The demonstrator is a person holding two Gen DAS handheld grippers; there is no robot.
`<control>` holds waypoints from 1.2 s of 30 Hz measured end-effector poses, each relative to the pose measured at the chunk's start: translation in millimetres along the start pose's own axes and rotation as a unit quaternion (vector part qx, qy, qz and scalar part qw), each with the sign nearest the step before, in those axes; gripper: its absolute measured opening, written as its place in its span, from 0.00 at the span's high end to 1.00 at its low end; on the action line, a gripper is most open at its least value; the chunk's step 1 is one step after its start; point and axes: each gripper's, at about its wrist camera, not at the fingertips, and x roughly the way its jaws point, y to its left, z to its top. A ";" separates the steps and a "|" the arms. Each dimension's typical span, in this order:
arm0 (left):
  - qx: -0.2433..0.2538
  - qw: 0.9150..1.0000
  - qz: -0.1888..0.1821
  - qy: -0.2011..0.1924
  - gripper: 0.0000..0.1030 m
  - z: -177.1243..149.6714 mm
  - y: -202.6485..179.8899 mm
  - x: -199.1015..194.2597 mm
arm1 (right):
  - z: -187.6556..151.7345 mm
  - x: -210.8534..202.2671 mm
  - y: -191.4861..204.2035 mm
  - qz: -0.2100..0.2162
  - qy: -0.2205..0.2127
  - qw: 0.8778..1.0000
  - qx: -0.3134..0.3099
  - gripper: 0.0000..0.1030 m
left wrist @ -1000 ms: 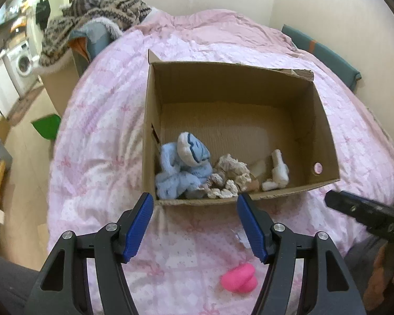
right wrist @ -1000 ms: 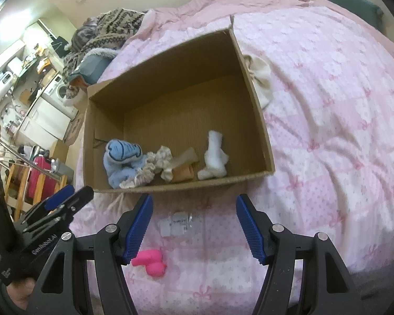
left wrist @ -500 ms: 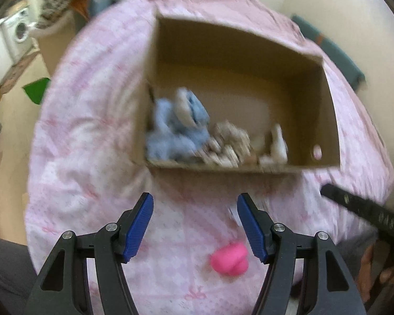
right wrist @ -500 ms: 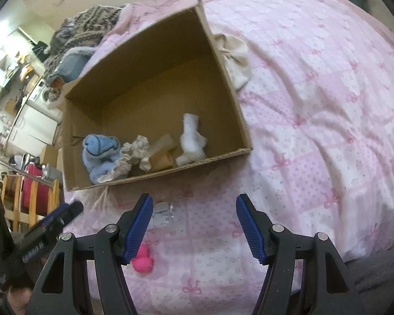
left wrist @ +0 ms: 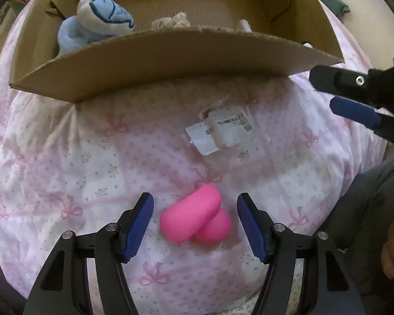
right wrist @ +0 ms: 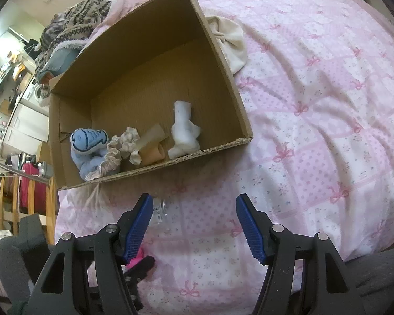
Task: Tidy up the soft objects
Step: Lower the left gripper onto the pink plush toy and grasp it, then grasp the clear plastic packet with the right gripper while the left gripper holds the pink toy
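Note:
A bright pink soft toy [left wrist: 195, 218] lies on the pink quilt, right between the blue pads of my left gripper [left wrist: 195, 220], which is open and not touching it. Behind it stands a cardboard box [left wrist: 155, 60] holding a light blue plush [left wrist: 102, 23], crumpled beige cloth and a white soft piece [right wrist: 183, 134]. My right gripper [right wrist: 194, 223] is open over bare quilt in front of the box [right wrist: 218, 60]. In the right wrist view only a sliver of the pink toy [right wrist: 136, 258] shows behind my left finger.
A clear packet with a white label [left wrist: 220, 134] lies on the quilt between the toy and the box. A cream cloth bundle [right wrist: 231, 42] sits against the box's right side. Patterned knitwear [right wrist: 76, 26] is piled beyond the box; a room with furniture lies left of the bed.
My left gripper has dropped and tilted down toward the quilt; the pink toy now sits between its pads. The right gripper has sunk slightly toward the bed. Both stay open.

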 end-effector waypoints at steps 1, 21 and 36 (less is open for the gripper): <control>-0.001 1.000 0.002 0.001 0.41 -0.3 0.2 1.2 | 0.1 0.3 0.3 0.000 0.000 1.000 0.000 0.33; -0.111 0.989 0.039 -0.085 0.56 15.0 84.3 -103.1 | -3.7 15.4 11.9 -0.022 0.024 0.999 -0.030 0.33; -0.139 0.984 0.051 -0.104 0.56 9.4 114.8 -119.3 | -28.0 71.0 67.1 -0.074 0.091 0.980 -0.159 0.33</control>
